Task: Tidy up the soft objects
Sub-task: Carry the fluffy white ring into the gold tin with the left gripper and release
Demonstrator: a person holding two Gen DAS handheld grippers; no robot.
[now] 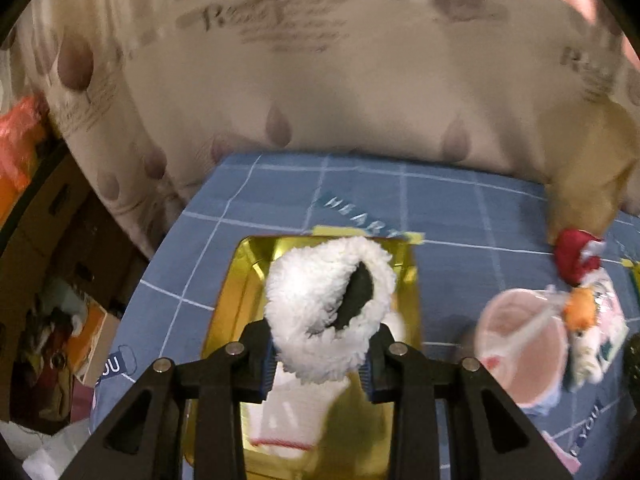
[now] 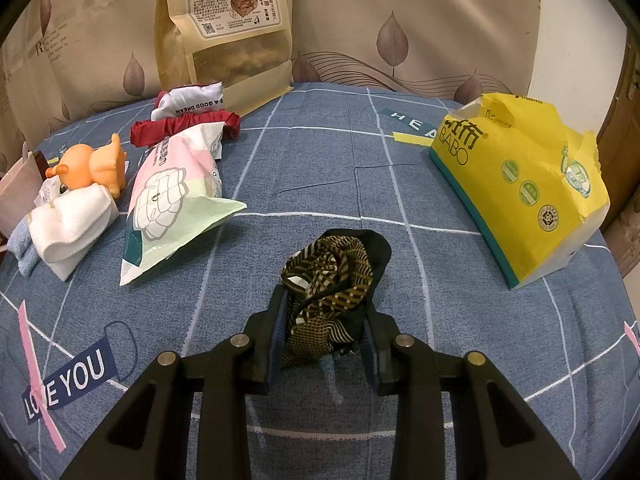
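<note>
The left tongs (image 1: 322, 354) are clamped on a fluffy white slipper (image 1: 326, 312) with a dark lining, held over a shiny gold tray (image 1: 236, 300) that sits on the blue checked cloth (image 1: 448, 216) and already seems to hold a folded white fabric piece (image 1: 296, 412). The right tongs (image 2: 324, 344) are pinched on a crumpled brown-and-black patterned cloth (image 2: 332, 292) resting low on that cloth. The job looks only partly done: the slipper is apparently on its way into the tray, while several soft things lie scattered, among them a folded white towel (image 2: 72, 220), a red-trimmed small pillow (image 2: 188, 116) and an orange plush toy (image 2: 92, 168). A yellow tissue pack (image 2: 520, 184) and snack bags also remain. The slipper looks plush, limp and easily squashed.
</note>
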